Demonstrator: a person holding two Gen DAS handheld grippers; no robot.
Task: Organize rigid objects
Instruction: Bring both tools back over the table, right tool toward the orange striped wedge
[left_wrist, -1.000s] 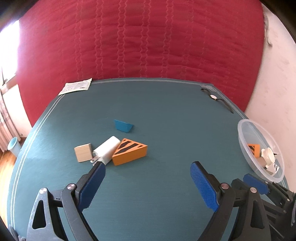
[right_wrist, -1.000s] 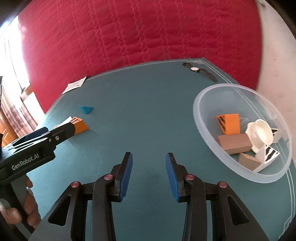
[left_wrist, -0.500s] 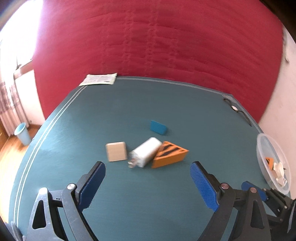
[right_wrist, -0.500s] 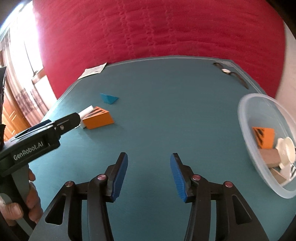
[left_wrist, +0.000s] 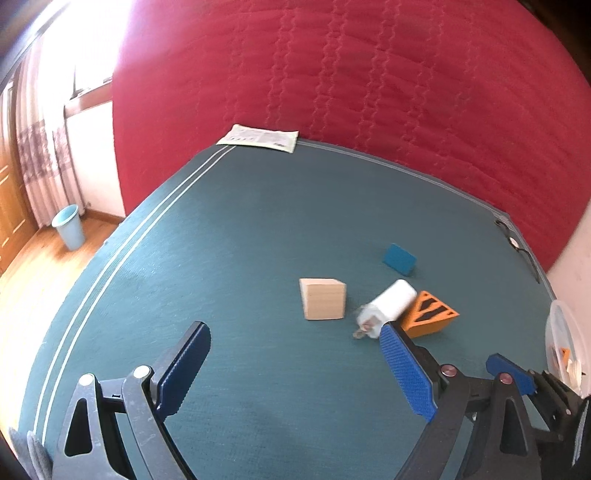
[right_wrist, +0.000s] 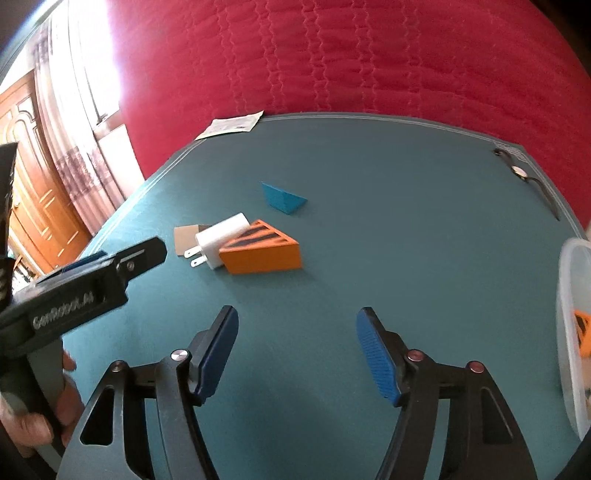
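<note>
The white charger (right_wrist: 221, 238), smooth plastic with two metal prongs, lies on the teal cloth table (right_wrist: 388, 206), leaning against the orange wedge (right_wrist: 263, 251), which has black stripes cut into its sloped face. Just beside the charger sits a plain wooden cube (left_wrist: 322, 298) with visible grain, and farther back a small blue wedge (right_wrist: 282, 198) lies apart. My right gripper (right_wrist: 297, 350) has just been spreading its ribbed blue pads, nothing between them, hovering near this cluster. My left gripper (left_wrist: 295, 365) stands wide apart and empty, its right pad close in front of the charger. At the right edge, a clear plastic bowl (right_wrist: 567, 332) holds orange pieces. A quilted red cover (right_wrist: 332, 55) rises behind the table.
</note>
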